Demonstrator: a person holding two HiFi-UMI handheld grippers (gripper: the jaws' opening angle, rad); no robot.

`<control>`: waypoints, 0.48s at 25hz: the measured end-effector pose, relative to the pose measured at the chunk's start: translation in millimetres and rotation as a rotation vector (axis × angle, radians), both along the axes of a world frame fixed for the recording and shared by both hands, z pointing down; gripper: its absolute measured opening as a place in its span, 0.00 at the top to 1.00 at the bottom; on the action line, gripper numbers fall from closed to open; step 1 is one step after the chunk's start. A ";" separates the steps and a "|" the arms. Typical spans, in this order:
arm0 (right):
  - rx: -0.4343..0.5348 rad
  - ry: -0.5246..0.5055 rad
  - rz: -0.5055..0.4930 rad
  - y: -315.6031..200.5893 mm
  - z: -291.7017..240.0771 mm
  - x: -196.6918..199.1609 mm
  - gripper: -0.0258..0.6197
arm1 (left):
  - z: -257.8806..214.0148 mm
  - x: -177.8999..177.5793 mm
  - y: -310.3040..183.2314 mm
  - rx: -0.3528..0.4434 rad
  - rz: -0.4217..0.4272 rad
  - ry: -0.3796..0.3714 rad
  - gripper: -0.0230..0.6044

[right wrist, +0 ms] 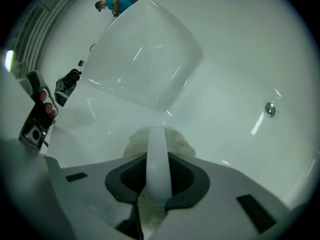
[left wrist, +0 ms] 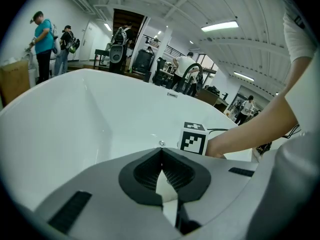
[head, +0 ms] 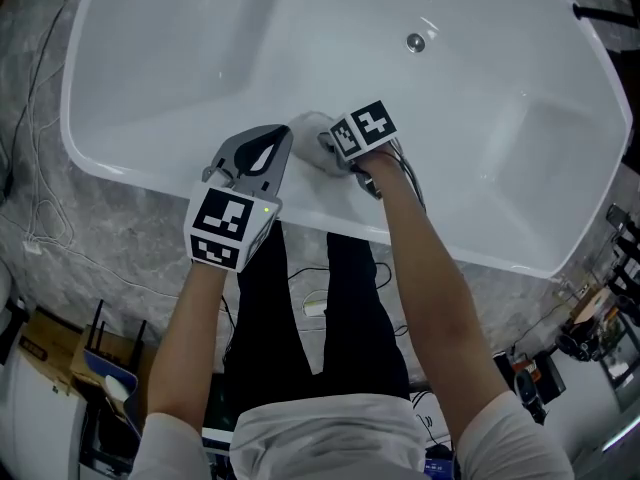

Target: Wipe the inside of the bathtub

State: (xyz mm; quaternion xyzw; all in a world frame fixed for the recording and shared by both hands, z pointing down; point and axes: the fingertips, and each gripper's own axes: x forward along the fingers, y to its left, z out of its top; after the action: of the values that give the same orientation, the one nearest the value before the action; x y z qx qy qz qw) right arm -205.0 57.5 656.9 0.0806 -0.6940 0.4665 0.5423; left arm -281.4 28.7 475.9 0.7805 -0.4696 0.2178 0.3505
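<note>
Your left gripper (head: 281,140) hangs over the near rim of the bathtub (head: 128,171), tips pointing into the basin. In the left gripper view its jaws are pressed together at the tips (left wrist: 161,153) with nothing between them, and the white tub wall (left wrist: 75,115) curves away ahead.

Just to the right, touching the inner near wall, sits the wiping pad (head: 308,128): a pale, fluffy, rounded pad with a smooth white strap handle. Your right gripper (head: 330,150) is pinching that handle. In the right gripper view the jaws (right wrist: 158,159) clamp the strap (right wrist: 157,143) from both sides, and the fuzzy edge of the pad (right wrist: 183,143) shows beyond them, flat against the tub surface (right wrist: 210,79).

The two grippers are close beside each other at the middle of the near wall.

The tub is glossy white all over. The near rim runs under both of your forearms. To the left the floor of the basin steps up into a sloped end, with open surface between it and the pad. The drain (head: 415,41) lies well apart from the pad, further in and to the right; it also shows at the right of the right gripper view (right wrist: 270,109). Past it the basin floor is wide and bare up to the right-hand sloped end (head: 545,133). Outside the tub, cables (head: 48,223) lie on the grey floor at the left.
</note>
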 end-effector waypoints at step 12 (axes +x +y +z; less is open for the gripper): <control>0.004 -0.060 -0.032 2.7 1.3 -101.1 0.82 | 20.9 -101.9 -8.8 -0.039 -0.052 -0.063 0.95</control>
State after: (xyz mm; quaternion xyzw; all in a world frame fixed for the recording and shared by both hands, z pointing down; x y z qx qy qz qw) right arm -306.2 60.2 658.2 0.0564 -0.7122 0.4586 0.5285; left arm -383.3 19.9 496.8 0.7540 -0.4960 0.2421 0.3561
